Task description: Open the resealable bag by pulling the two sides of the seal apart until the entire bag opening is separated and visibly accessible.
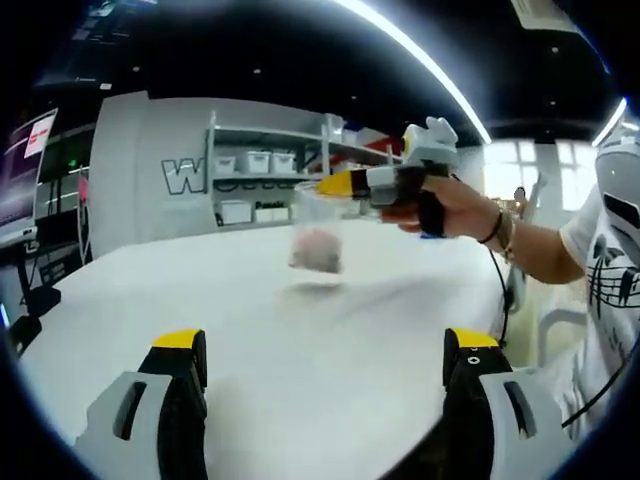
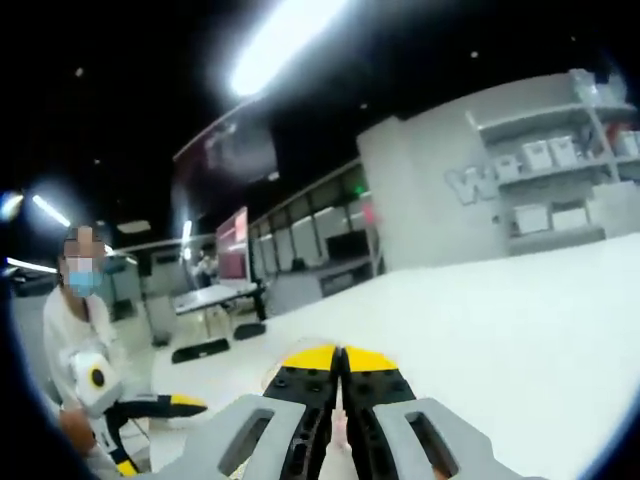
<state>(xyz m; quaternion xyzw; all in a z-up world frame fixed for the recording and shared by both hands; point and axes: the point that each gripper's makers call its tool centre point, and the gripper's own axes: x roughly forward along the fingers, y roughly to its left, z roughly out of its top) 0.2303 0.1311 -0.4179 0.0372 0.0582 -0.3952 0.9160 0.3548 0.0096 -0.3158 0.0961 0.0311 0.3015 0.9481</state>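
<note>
Above the far side of the white table (image 1: pixel 300 330), my right gripper (image 1: pixel 335 184) was clamped on the bag (image 1: pixel 318 235) top edge, bag dangling (blurred). My left gripper (image 1: pixel 325 355) gaped wide, empty. Next, I judged: grab the opposite seal side.
</note>
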